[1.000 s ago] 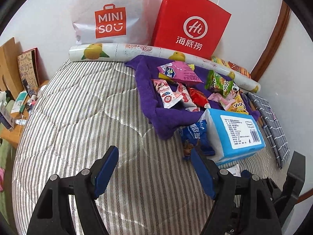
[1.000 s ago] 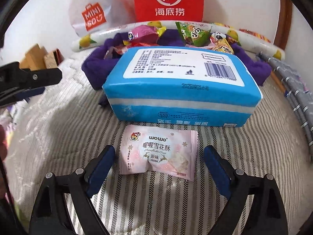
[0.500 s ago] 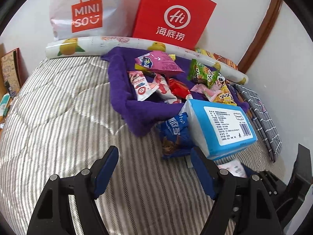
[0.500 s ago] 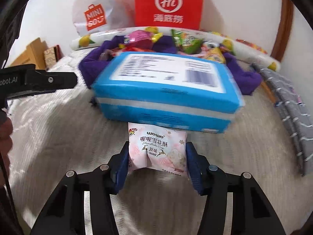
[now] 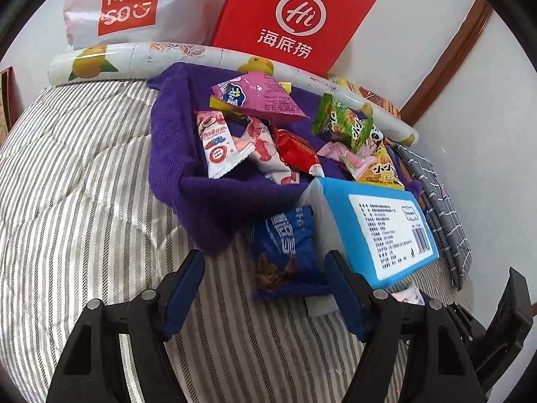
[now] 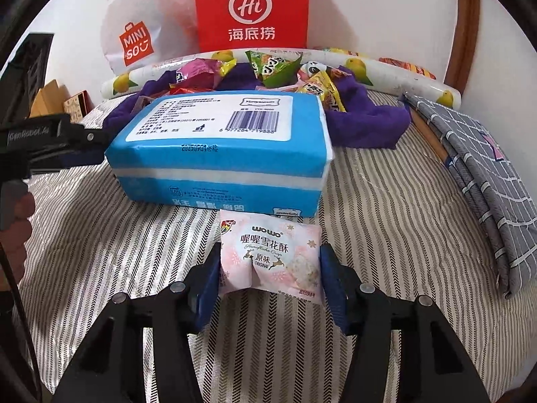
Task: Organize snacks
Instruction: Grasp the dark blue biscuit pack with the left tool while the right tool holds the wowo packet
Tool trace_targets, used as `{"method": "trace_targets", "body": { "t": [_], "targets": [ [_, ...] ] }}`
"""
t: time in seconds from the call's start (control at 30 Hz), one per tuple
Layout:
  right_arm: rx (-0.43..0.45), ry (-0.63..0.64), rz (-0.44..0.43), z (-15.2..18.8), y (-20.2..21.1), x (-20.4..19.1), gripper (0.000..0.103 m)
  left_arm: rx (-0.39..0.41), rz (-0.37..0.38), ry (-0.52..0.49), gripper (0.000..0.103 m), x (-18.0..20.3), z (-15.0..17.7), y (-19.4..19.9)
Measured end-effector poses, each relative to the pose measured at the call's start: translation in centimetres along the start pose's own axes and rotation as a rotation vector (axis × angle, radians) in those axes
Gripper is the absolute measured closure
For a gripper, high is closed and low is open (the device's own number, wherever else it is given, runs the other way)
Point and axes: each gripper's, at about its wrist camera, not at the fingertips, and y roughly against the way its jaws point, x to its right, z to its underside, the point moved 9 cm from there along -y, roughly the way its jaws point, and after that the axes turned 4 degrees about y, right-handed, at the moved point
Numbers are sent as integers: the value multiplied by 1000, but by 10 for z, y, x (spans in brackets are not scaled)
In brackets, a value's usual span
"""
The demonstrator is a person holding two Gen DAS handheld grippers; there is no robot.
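Snacks are what I'm sorting, and my right tongs [image 6: 270, 277] now hold one: the pink packet [image 6: 270, 257], pads pressing both its short edges. A second ago those jaws stood wide around it as it lay flat on the striped bedding [image 6: 386, 201]; they have since closed, and the wrapper is creased at its middle. It looks raised a little off the stripes, though I cannot be sure. That packet counts as picked, I judge, and next it needs carrying to the pile.

My left tongs [image 5: 265, 288] are about half open and closing at this moment, with nothing between the pads yet. The blue packet [image 5: 287, 255] lies just ahead at 1 o'clock, its lower end level with my right pad. A second ago it sat well off at 2 o'clock; I have moved in and tipped down over it, so it is likely my next grab.

Touching the blue packet at 3 o'clock is the tissue pack [image 5: 379, 231], which also sits at 12 o'clock of the pink packet. Beyond it, at 12 o'clock, the purple cloth [image 5: 181, 164] cradles the remaining snacks: pink, red, green and yellow wrappers. Behind that lie the lemon roll [image 5: 134, 57], the red bag [image 5: 295, 20] and the white bag [image 5: 127, 3].
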Motion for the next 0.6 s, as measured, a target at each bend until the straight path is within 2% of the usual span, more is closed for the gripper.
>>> {"method": "trace_targets", "body": {
  "t": [0.1, 0.23, 0.4, 0.6],
  "targets": [
    [-3, -3, -12, -1, -2, -1, 47, -2, 23, 20, 38, 0, -4, -2],
    [0, -15, -29, 0, -1, 1, 47, -12, 18, 23, 43, -1, -4, -11],
    [0, -17, -35, 0, -1, 0, 47, -2, 46, -7, 68, 10, -2, -9],
    [0, -17, -34, 0, -1, 0, 47, 30, 4, -74, 85, 18, 2, 7]
  ]
}}
